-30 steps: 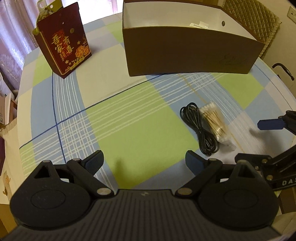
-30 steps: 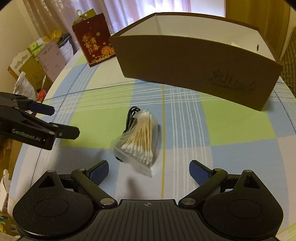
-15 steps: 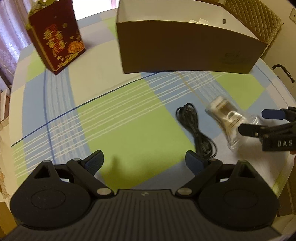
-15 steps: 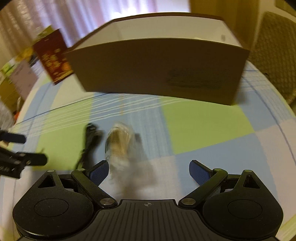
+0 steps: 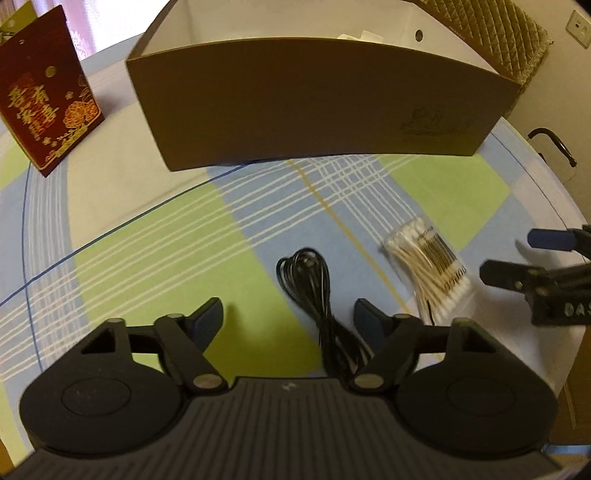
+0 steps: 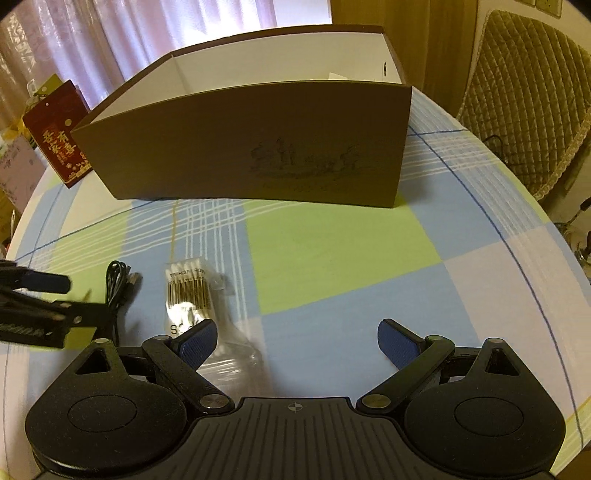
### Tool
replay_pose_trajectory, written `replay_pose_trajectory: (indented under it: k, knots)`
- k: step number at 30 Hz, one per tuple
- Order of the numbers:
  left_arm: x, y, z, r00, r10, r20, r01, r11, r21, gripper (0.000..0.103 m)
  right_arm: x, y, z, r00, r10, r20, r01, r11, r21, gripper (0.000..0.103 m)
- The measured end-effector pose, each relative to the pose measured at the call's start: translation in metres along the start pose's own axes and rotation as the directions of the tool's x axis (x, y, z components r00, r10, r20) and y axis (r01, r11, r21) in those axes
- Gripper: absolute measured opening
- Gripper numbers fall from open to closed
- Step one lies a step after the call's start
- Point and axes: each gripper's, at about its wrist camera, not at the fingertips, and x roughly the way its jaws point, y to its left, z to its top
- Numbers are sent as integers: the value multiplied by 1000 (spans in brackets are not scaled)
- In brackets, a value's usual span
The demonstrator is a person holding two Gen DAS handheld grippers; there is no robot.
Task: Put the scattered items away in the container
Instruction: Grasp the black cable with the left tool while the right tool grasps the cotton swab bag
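You are working over a round surface (image 6: 340, 258) covered in a checked cloth of blue, green and pale squares, lit warm and dim. Beyond its far edge, sheer pinkish curtains (image 6: 129, 40) let daylight through, with a wooden panel (image 6: 428, 44) to their right. A chair with a quilted tan cover (image 6: 528, 110) stands just off the far right edge, and a wall socket (image 5: 578, 27) sits on the pale wall behind it.

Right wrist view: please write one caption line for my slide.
Open right gripper above the checked tablecloth, beside a bag of cotton swabs and a black cable, facing the brown box.
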Motion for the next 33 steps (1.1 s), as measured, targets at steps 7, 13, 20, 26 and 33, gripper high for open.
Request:
replay_pose_trajectory:
  k: [7,13,20,26,33]
  knots:
    - [19,-2,13,1000,-3,-18,2,1000,-13,40,4,3,7,999,44,0,-44,999,-29,99]
    - [18,-1,15,1000,-5,-5,5,1000,0,30,9,13,12,994,113,-9,-113,990,-83,99]
    - [4,11,-2,1000,5,-11,-5,999,-34,29,25,35,9,987,151,-53,-158,969,-191,98]
    - [-9,27,-13,999,30,-12,-31,997,-70,29,37,51,4,990,130,-56,-140,949,-284,92]
    - [-14,28,-16,1000,12,-8,-13,997,-78,28,41,59,-1,989,134,-54,-145,905,-400,32]
